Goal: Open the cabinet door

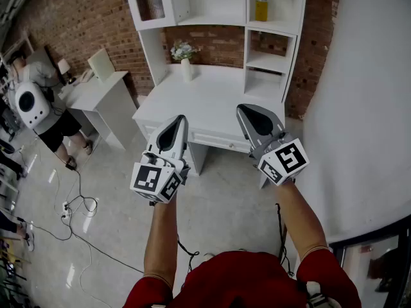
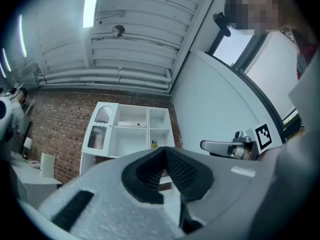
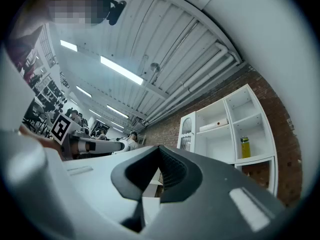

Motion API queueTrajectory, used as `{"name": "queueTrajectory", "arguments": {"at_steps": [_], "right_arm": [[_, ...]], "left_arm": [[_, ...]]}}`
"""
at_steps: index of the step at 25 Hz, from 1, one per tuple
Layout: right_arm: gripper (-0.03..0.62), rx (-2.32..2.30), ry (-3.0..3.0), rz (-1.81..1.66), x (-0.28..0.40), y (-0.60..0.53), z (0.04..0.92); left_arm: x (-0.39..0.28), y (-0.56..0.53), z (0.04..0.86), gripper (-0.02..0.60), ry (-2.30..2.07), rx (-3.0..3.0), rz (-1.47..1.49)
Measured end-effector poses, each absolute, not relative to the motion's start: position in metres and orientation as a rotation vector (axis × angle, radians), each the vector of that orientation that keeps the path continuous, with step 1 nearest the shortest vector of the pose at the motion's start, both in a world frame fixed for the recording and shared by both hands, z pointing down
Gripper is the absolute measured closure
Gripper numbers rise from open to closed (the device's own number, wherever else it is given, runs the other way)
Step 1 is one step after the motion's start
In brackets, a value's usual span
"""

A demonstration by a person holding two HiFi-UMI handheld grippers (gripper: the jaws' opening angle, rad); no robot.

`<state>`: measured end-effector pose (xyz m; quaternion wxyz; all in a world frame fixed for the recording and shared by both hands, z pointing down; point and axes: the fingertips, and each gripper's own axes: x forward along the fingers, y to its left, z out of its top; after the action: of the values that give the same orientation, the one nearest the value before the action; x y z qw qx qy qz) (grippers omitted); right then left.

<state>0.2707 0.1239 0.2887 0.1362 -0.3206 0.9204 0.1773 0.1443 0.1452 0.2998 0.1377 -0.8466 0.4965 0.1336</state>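
Note:
The white desk hutch (image 1: 215, 18) stands against the brick wall ahead. Its cabinet door (image 1: 149, 4), with a ribbed glass pane, is at the upper left and stands shut; it also shows in the left gripper view (image 2: 98, 129) and the right gripper view (image 3: 187, 131). My left gripper (image 1: 178, 122) and right gripper (image 1: 247, 111) are held side by side in front of the desk, well short of the hutch and tilted upward. Both are shut with nothing between the jaws, as seen close up on the left gripper (image 2: 164, 154) and the right gripper (image 3: 159, 151).
A vase of flowers (image 1: 185, 59) stands on the desk top (image 1: 212, 101). A yellow bottle (image 1: 261, 8) sits on a right shelf. A small white side table (image 1: 96, 92), a person (image 1: 45, 101) and floor cables (image 1: 77, 207) are at the left; a curved white wall (image 1: 366, 108) is on the right.

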Motion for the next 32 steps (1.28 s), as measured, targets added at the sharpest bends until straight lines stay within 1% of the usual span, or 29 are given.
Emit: {"name": "queueTrajectory", "arguments": {"at_steps": [7, 19, 26, 32], "right_arm": [[0.582, -0.891, 2.646, 0.483, 0.248, 0.131, 0.29], [0.582, -0.896, 2.664, 0.469, 0.183, 0.121, 0.302], [0.582, -0.872, 2.672, 0.469, 0.155, 0.075, 0.3], [0.582, -0.838, 2.636, 0.497, 0.135, -0.003, 0.291]], "left_arm": [[0.121, 0.15, 0.304, 0.581, 1.434, -2.46, 0.387], [0.045, 0.148, 0.315, 0.581, 1.473, -2.458, 0.368], [0.011, 0.111, 0.317, 0.581, 1.506, -2.445, 0.362], [-0.015, 0.038, 0.313, 0.581, 1.516, -2.412, 0.343]]}}
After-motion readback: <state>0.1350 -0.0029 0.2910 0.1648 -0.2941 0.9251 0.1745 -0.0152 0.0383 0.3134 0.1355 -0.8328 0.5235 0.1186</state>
